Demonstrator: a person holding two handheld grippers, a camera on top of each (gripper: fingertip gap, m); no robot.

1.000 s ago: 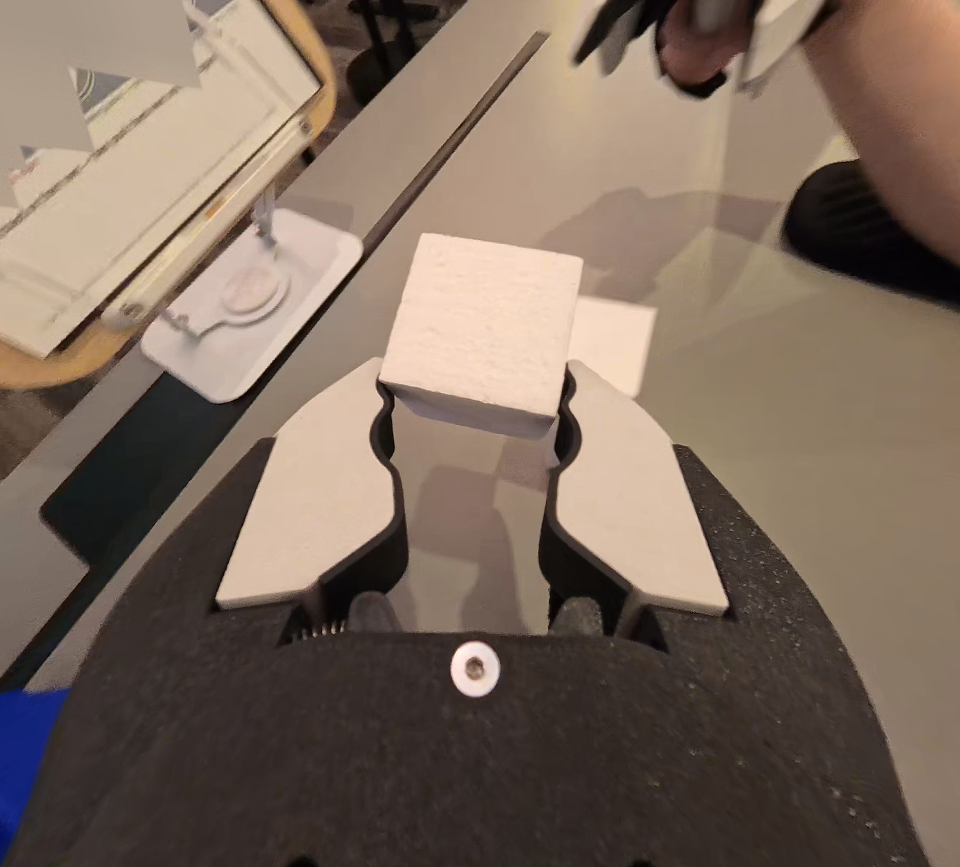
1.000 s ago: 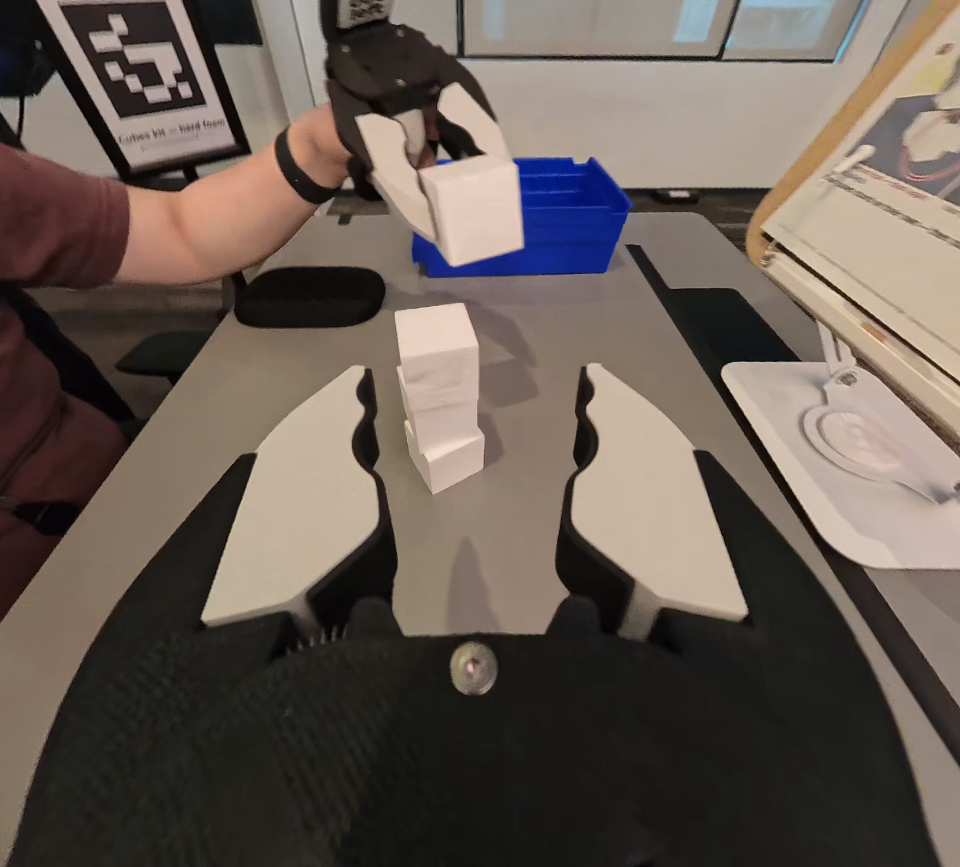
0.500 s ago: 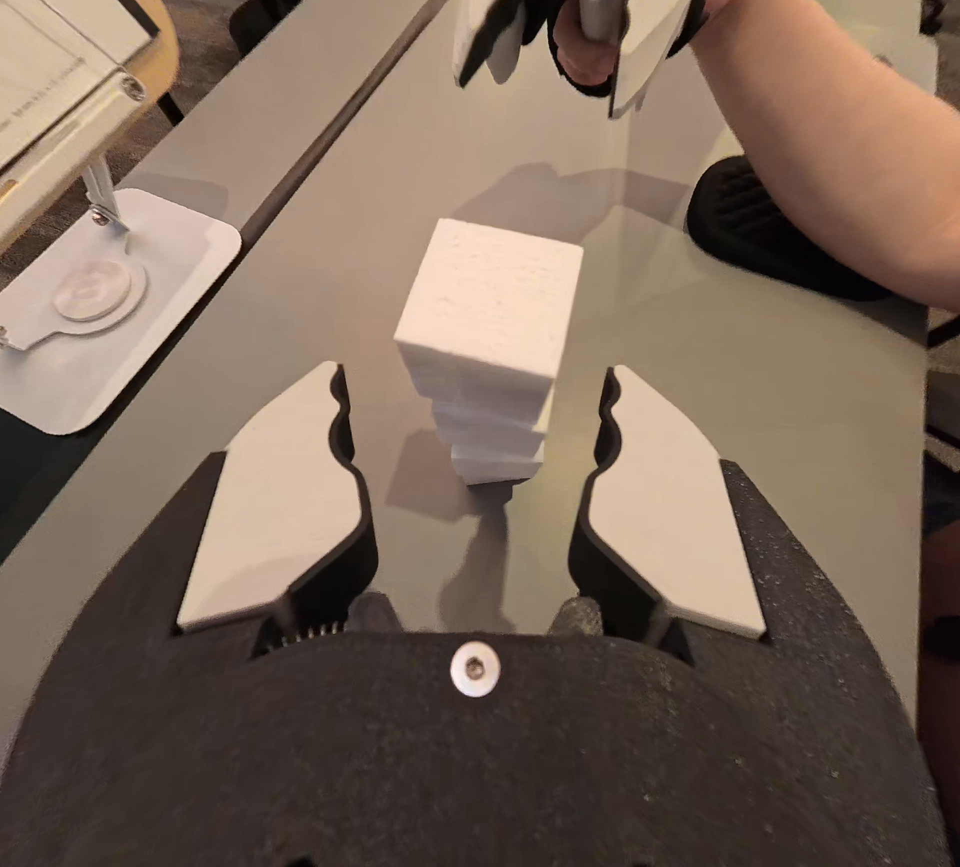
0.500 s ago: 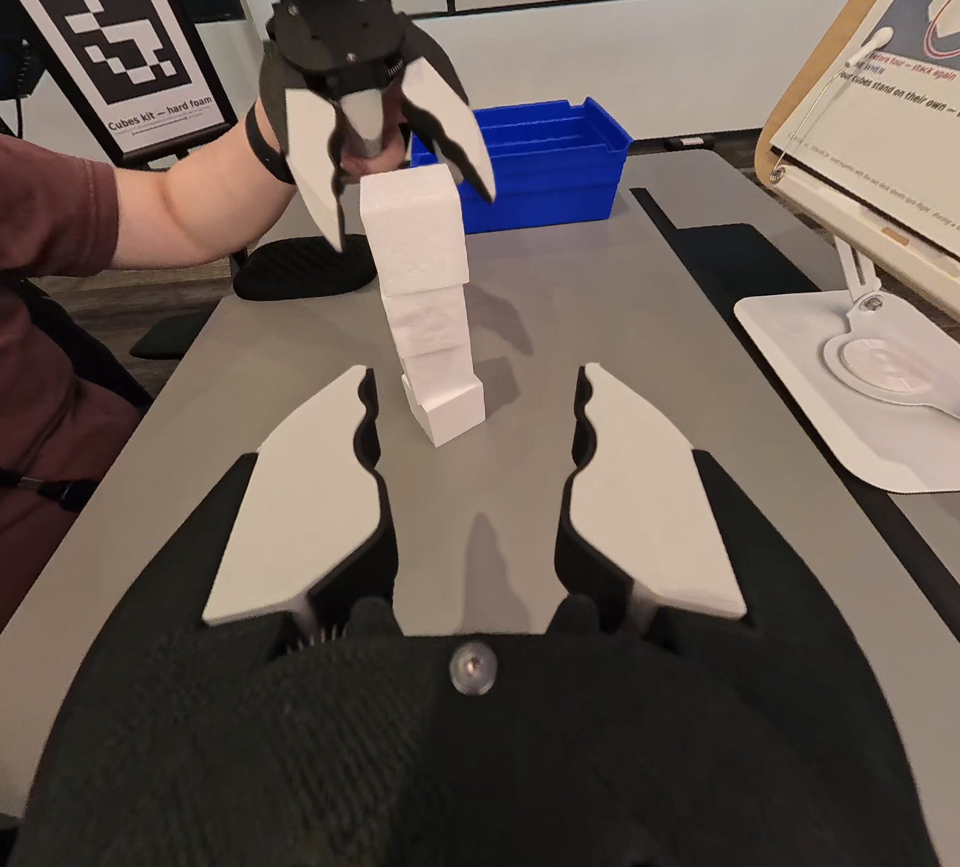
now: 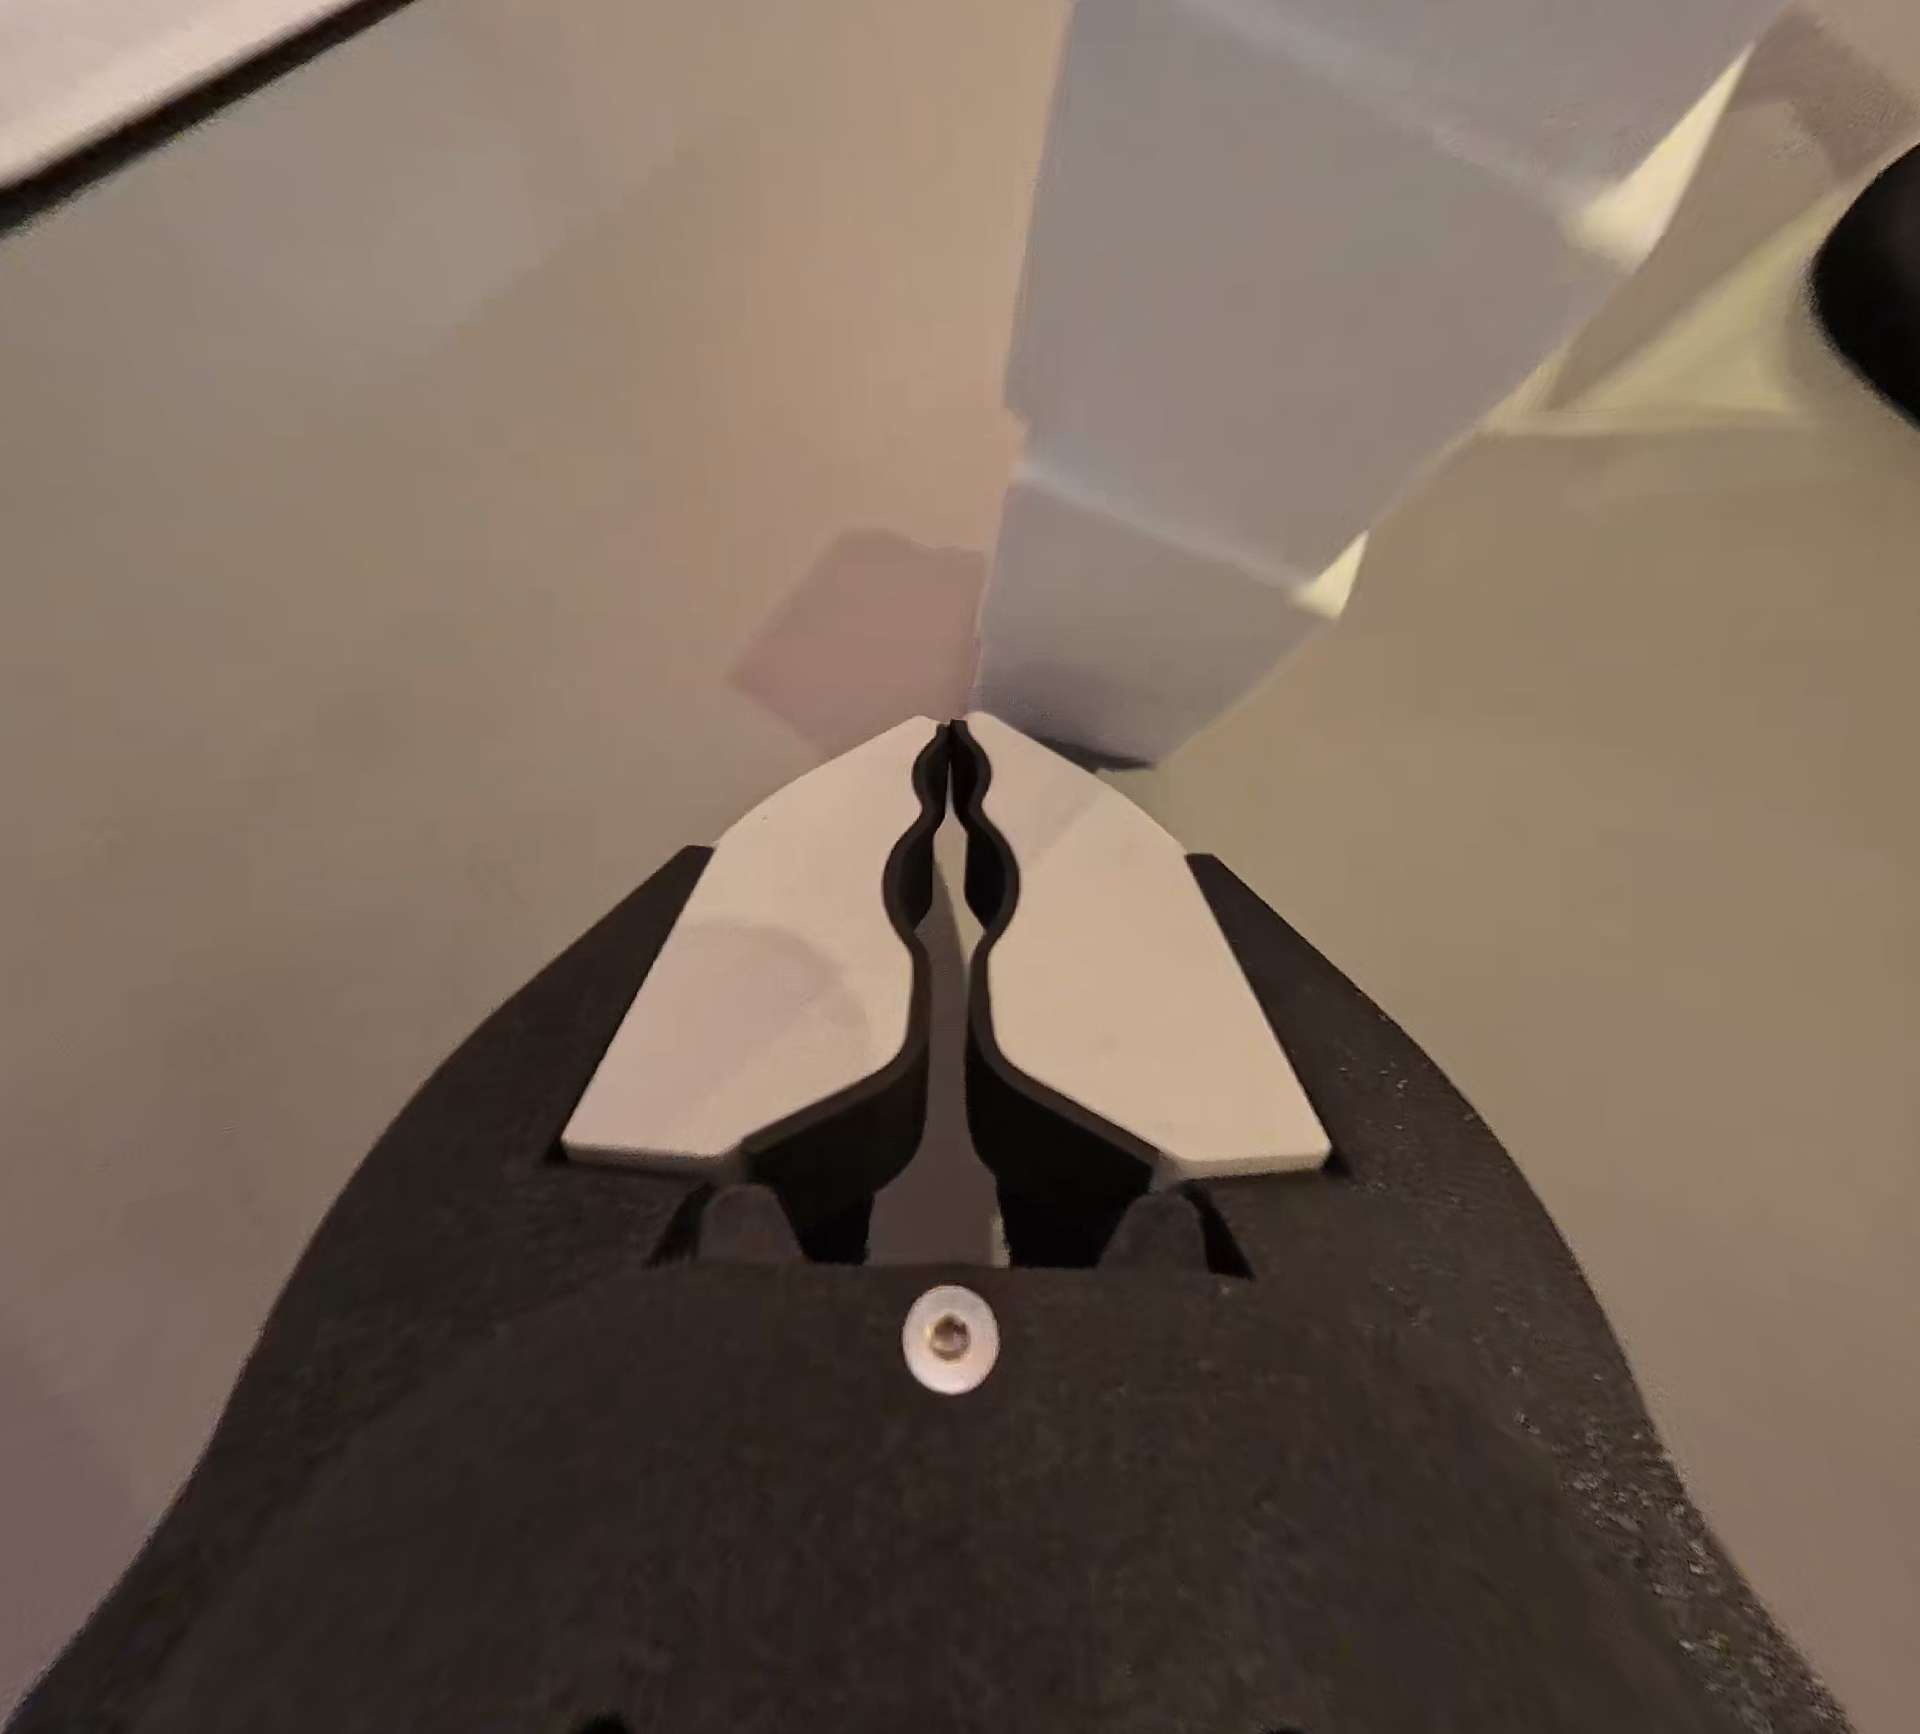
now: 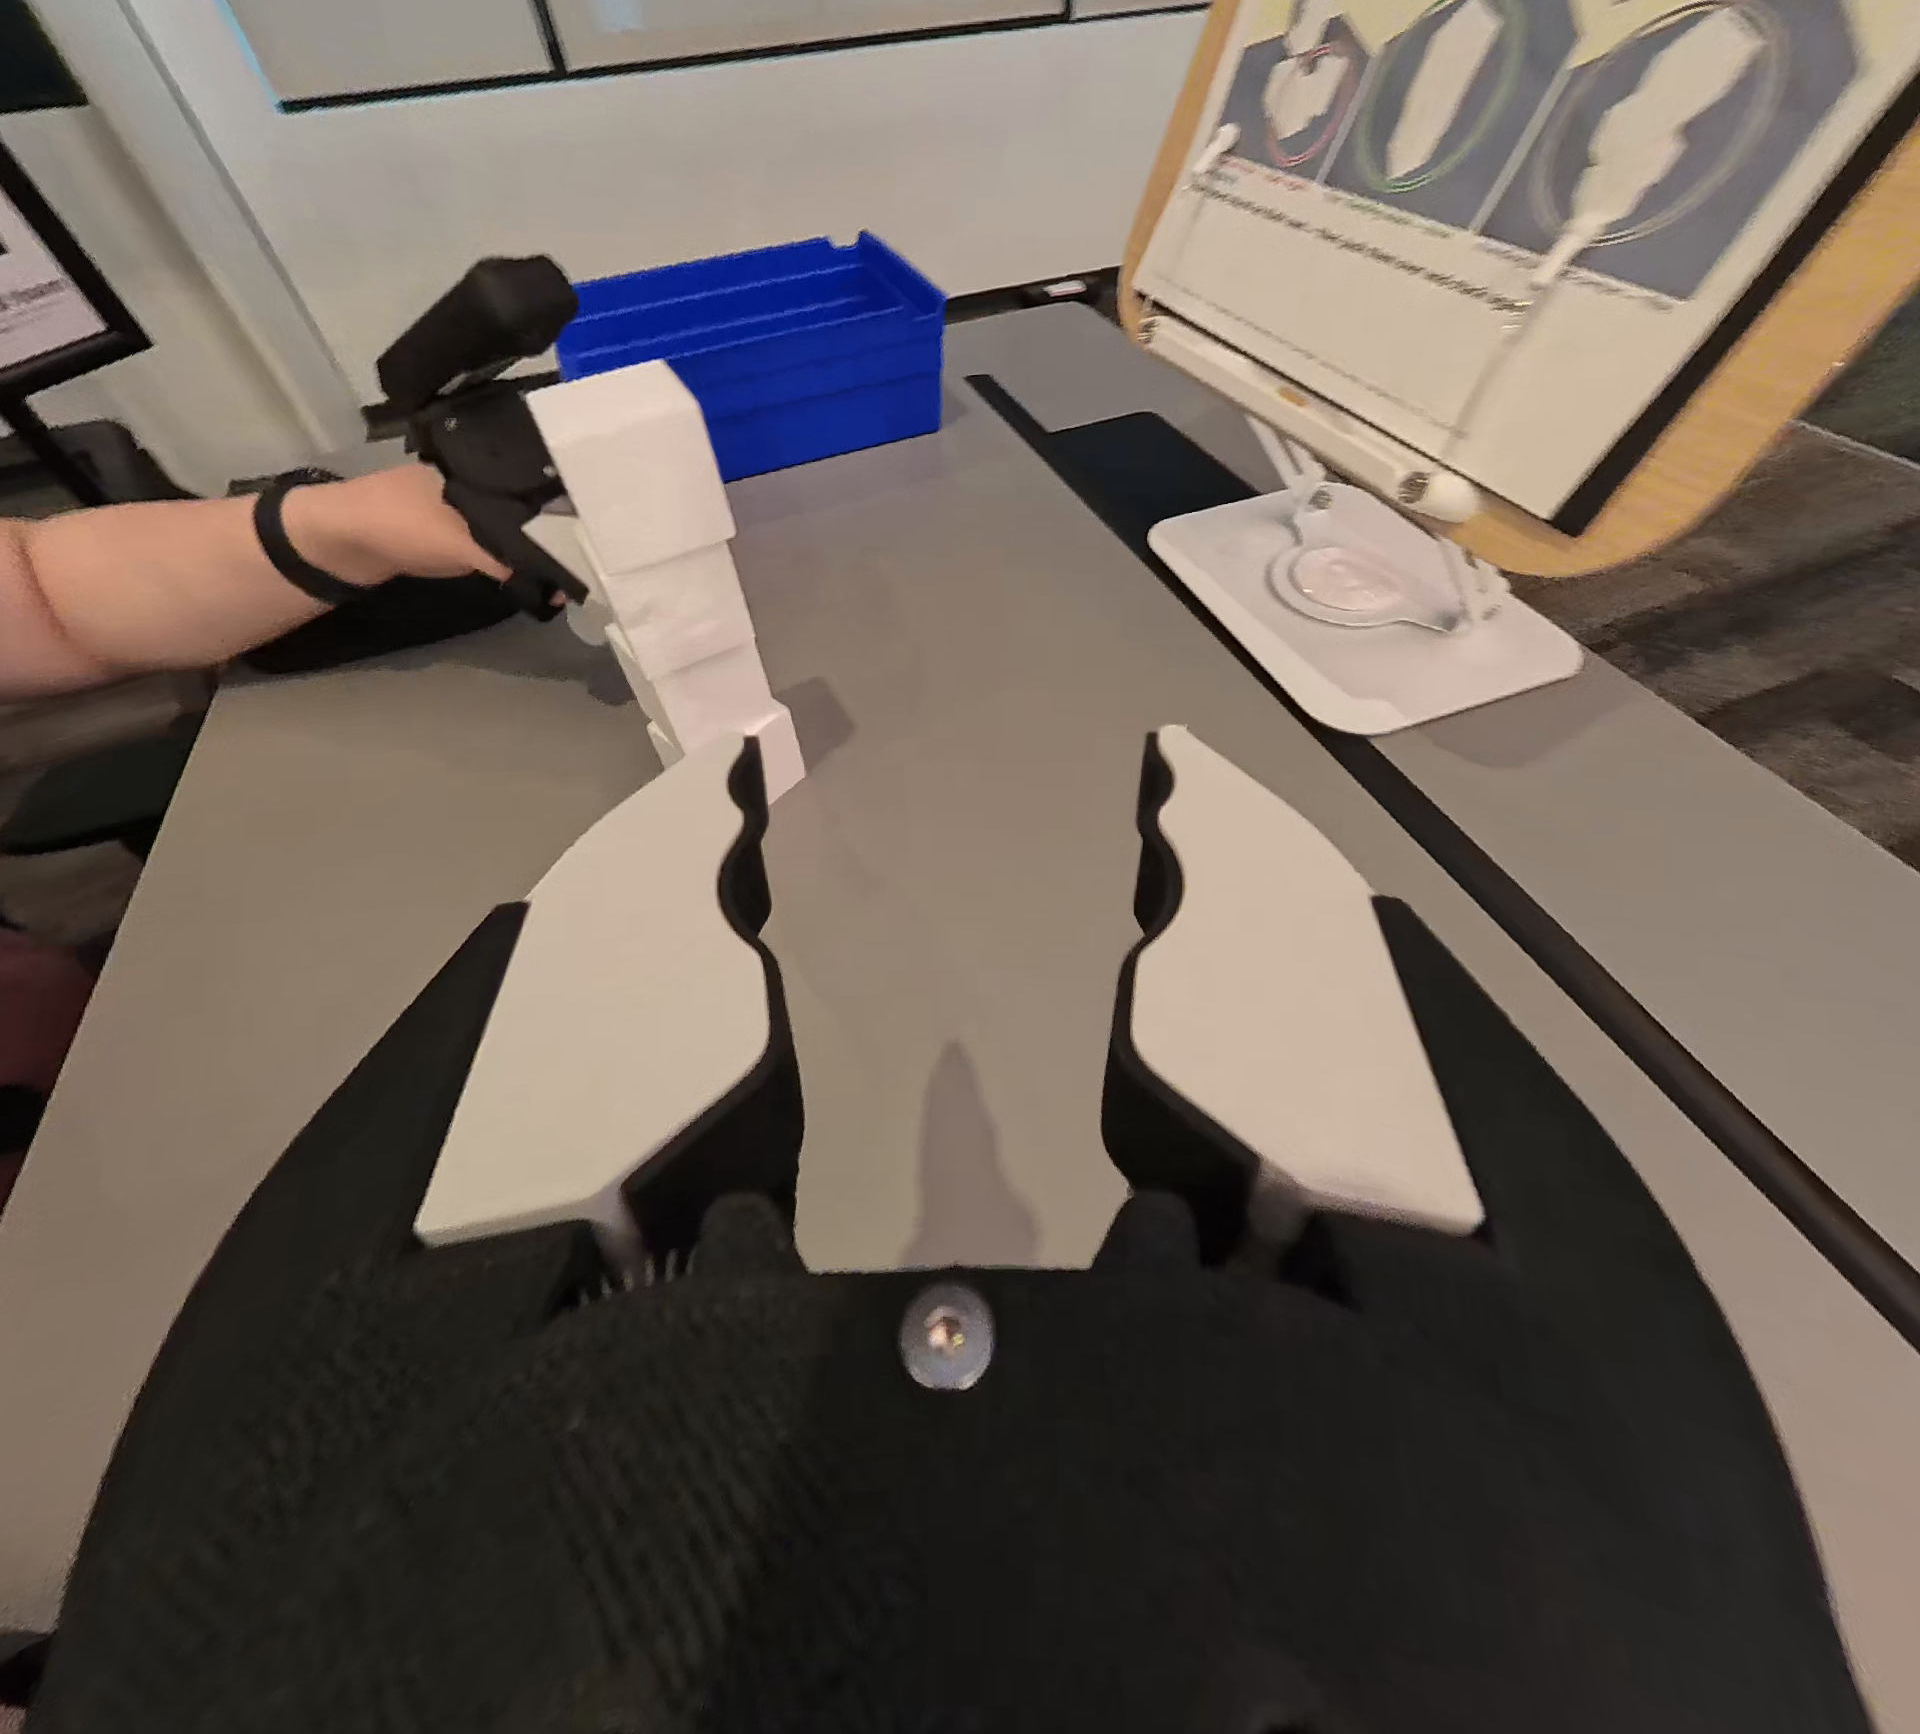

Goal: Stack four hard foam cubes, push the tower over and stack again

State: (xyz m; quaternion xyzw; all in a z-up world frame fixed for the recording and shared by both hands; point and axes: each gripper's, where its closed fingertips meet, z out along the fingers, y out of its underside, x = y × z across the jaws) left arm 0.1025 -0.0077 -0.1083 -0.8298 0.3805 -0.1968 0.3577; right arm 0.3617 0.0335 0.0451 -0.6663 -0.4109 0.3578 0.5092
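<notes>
1. The tower of four white foam cubes [image 6: 670, 562] stands on the matte grey table [image 6: 987, 645], leaning toward 1 o'clock in the right wrist view; the blocks are grainy, square-edged and slightly offset.
2. The left gripper [image 5: 951, 726] is clenched on nothing, its wavy-edged pale fingers [image 5: 800, 946] meeting at the tips, right by the tower's base.
3. In the right wrist view it sits at 9 o'clock of the tower, seemingly touching; blur makes contact uncertain.
4. The right gripper [image 6: 956, 754] is spread wide and empty, its left finger hiding the bottom cube's corner.
5. A glossy blue plastic bin [image 6: 769, 354] lies behind; a wood-rimmed board [image 6: 1507, 157], cropped, stands at 2 o'clock.
</notes>
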